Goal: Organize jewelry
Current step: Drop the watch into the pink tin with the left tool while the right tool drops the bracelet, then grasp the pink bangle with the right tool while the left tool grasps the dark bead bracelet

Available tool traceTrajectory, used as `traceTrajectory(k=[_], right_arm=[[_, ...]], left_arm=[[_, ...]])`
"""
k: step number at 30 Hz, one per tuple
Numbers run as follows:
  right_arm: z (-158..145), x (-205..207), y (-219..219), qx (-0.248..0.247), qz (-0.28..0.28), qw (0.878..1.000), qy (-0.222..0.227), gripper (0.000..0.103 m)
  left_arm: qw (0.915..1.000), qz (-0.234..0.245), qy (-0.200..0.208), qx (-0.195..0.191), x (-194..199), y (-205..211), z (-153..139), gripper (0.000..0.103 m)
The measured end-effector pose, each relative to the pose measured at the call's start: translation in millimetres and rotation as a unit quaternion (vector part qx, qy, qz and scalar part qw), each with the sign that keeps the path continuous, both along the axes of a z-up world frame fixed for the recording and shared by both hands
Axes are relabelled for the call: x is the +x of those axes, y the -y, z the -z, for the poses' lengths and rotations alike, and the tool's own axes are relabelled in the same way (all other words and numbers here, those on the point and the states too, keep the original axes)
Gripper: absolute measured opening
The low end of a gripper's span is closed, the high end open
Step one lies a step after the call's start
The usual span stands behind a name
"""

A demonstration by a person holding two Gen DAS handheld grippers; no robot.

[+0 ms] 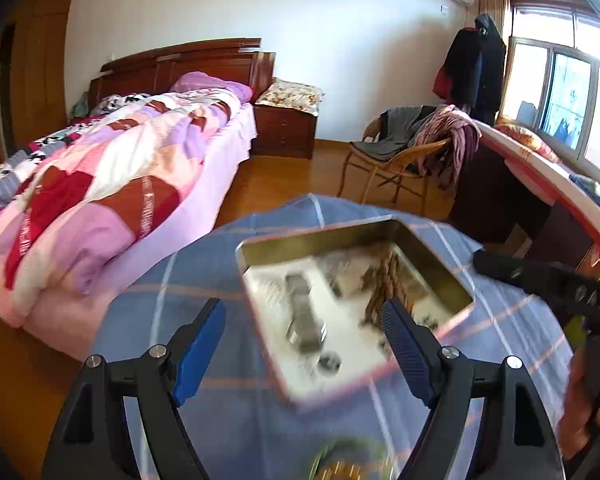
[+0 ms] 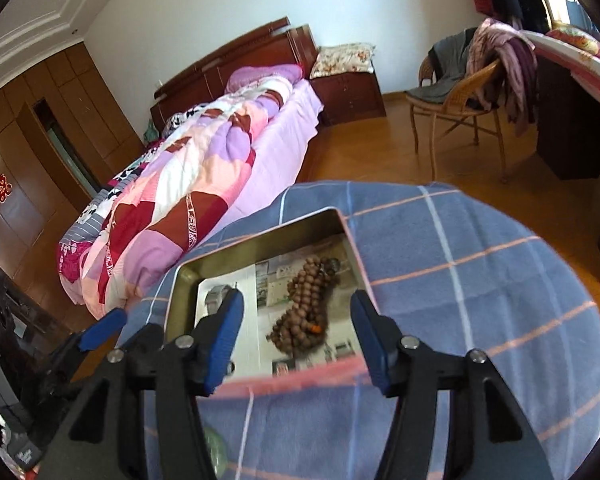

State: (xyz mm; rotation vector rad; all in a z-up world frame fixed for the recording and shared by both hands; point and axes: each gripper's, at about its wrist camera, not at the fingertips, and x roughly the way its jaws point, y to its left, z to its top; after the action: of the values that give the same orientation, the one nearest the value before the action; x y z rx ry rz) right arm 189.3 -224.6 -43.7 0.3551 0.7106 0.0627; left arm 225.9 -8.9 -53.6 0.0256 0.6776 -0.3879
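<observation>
Both grippers' jaws gape empty over the tin [image 2: 188, 276] (wooden beads [image 2: 306, 304] inside); left [image 1: 304, 340], right [image 2: 296, 328].

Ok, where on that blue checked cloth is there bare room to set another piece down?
Bare checked cloth lies right of the tin, out to the table's edge. The tin is crowded: wooden beads on its right, a watch on its left. A green item occupies the near-left cloth.

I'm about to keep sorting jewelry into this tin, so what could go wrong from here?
The tin sits near the far edge of the cloth-covered table; a push could slide it off. The beads lie piled, so pinching one strand may drag the rest out. The left gripper and right gripper, both open, hover close together and might collide.
</observation>
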Motion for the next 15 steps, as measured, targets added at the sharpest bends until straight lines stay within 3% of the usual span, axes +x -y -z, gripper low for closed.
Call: traceTrajectory(k=[4,15], right_arm=[[8.9,-31.8,-1.8,-0.024,0.015,1.000,-0.006,0.060],[43.9,-88.7,-1.3,-0.029,0.015,0.998,-0.057,0.060]], left_arm=[[0.9998,-0.015,-0.007,0.008,-32.6,-16.6,6.9,0.080],[0.9982,-0.040,-0.046,0.002,-96.6,-40.5,28.7,0.080]])
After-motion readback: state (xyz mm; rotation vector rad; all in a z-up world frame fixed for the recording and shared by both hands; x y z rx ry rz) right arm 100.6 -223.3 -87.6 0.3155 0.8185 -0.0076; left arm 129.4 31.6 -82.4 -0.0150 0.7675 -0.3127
